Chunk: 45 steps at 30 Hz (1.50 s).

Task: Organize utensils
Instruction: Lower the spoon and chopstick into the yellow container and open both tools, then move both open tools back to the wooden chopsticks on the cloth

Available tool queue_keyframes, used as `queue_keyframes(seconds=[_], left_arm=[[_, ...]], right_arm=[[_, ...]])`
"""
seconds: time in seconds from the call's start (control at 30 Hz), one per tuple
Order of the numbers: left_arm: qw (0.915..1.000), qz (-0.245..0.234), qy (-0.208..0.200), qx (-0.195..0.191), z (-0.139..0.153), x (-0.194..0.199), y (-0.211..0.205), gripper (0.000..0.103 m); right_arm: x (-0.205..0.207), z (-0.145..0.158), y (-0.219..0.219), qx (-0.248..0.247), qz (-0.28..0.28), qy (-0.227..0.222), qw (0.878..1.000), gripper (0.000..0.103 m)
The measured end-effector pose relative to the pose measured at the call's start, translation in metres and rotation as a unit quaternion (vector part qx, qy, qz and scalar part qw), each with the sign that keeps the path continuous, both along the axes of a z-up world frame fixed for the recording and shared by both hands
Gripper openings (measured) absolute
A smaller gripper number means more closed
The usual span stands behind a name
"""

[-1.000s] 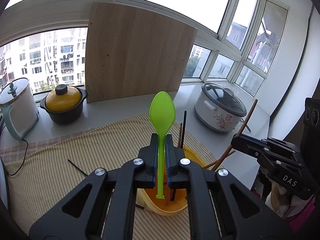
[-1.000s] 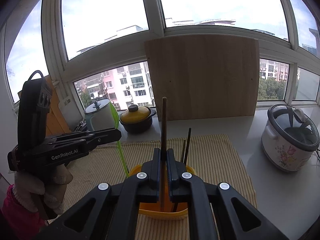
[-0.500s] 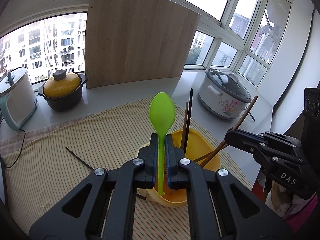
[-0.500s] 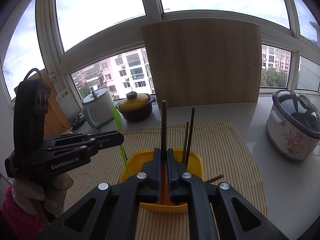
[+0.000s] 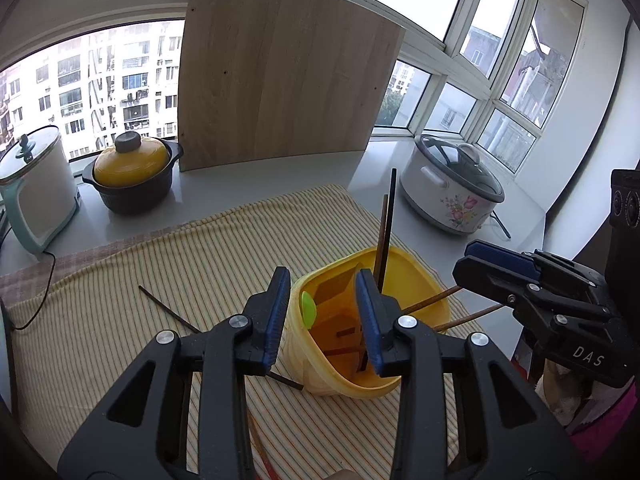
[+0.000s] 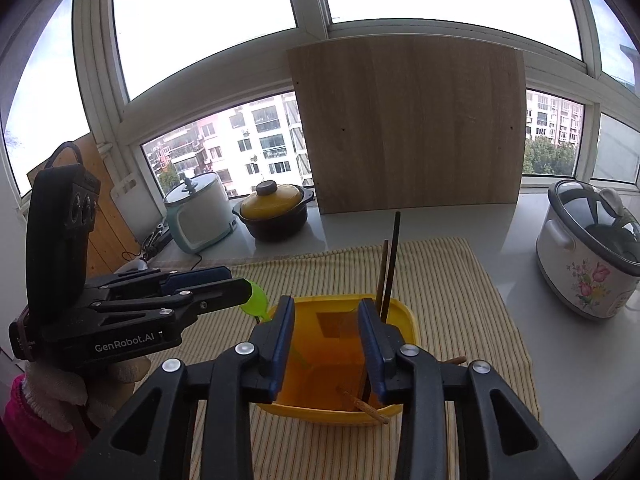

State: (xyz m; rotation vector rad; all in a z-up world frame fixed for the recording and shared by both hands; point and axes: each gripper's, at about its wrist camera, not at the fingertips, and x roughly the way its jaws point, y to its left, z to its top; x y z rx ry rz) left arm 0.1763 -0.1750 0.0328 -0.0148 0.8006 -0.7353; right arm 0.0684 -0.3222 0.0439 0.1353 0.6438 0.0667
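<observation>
The left tongs (image 5: pixel 322 312) have just opened, empty, the green spoon (image 5: pixel 308 309) dropped upright into the yellow holder (image 5: pixel 420 280) between them. Right tongs (image 6: pixel 326 344), likewise just opened and empty, released their chopstick (image 6: pixel 362 404) inside; a stray chopstick (image 5: pixel 168 309) lies slantwise left of the left tongs, nearer them.

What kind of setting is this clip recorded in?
Likely a home kitchen counter along a bay of windows, high in an apartment block: a floral rice cooker, a yellow-lidded pot and a yellow utensil holder on a striped cloth.
</observation>
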Motion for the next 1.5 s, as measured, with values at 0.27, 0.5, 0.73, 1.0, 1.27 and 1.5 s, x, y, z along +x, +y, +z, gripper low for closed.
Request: queue_keyframes(seconds=[0.27, 0.5, 0.73, 1.0, 1.27, 1.5], left_arm=[[0.9997, 0.022, -0.006, 0.005, -0.003, 0.001, 0.026, 0.034], [0.9987, 0.049, -0.001, 0.015, -0.013, 0.003, 0.061, 0.034], [0.9963, 0.071, 0.028, 0.039, -0.047, 0.006, 0.089, 0.034], [0.9911, 0.062, 0.08, 0.086, -0.1, 0.004, 0.091, 0.034], [0.9847, 0.05, 0.131, 0.104, -0.154, -0.007, 0.083, 0.027], [0.9824, 0.054, 0.131, 0.122, -0.171, -0.005, 0.075, 0.018]], right_arm=[[-0.004, 0.007, 0.006, 0.002, 0.005, -0.013, 1.0, 0.034], [-0.013, 0.008, 0.022, 0.014, 0.03, -0.021, 0.999, 0.034], [-0.03, -0.007, 0.051, 0.006, 0.063, -0.018, 0.998, 0.034], [-0.042, -0.054, 0.072, 0.034, 0.078, 0.028, 0.996, 0.034], [-0.044, -0.113, 0.08, 0.061, 0.057, 0.08, 0.993, 0.034], [-0.041, -0.141, 0.084, 0.07, 0.049, 0.107, 0.991, 0.034]])
